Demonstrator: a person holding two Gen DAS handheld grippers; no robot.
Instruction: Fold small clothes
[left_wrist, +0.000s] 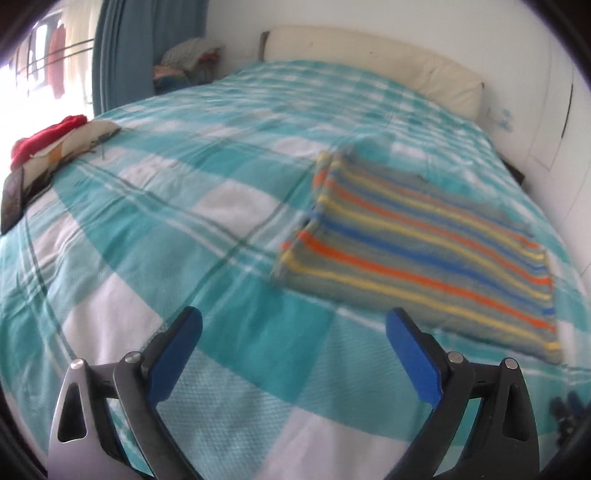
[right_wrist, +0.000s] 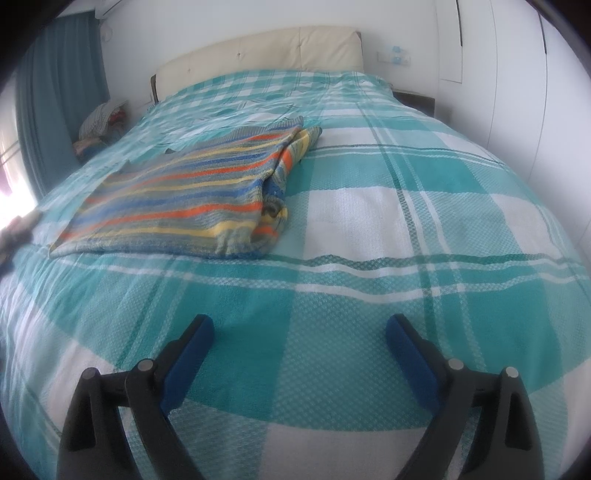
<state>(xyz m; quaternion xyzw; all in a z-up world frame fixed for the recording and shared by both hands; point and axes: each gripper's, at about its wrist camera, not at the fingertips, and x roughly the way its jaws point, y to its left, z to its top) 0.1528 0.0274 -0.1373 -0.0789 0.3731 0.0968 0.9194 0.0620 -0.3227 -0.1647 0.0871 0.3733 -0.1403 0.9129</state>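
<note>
The striped garment (right_wrist: 184, 192) lies partly folded on the far middle of the bed (right_wrist: 406, 229), its bunched right edge showing loose layers that could slip apart or drag the plaid cover into wrinkles if pinched unevenly. Both the left gripper (left_wrist: 293, 325) and right gripper (right_wrist: 300, 330) hover near, spread wide and empty. Beyond are a cream headboard (right_wrist: 258, 48), teal curtain (left_wrist: 122, 48), and what may be a clothes pile (left_wrist: 48, 136) at the left edge.

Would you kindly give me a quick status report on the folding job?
Left gripper open, empty. Right gripper open, empty. Striped garment lies folded on the checked bedspread, untouched. Nothing between grippers and garment.
</note>
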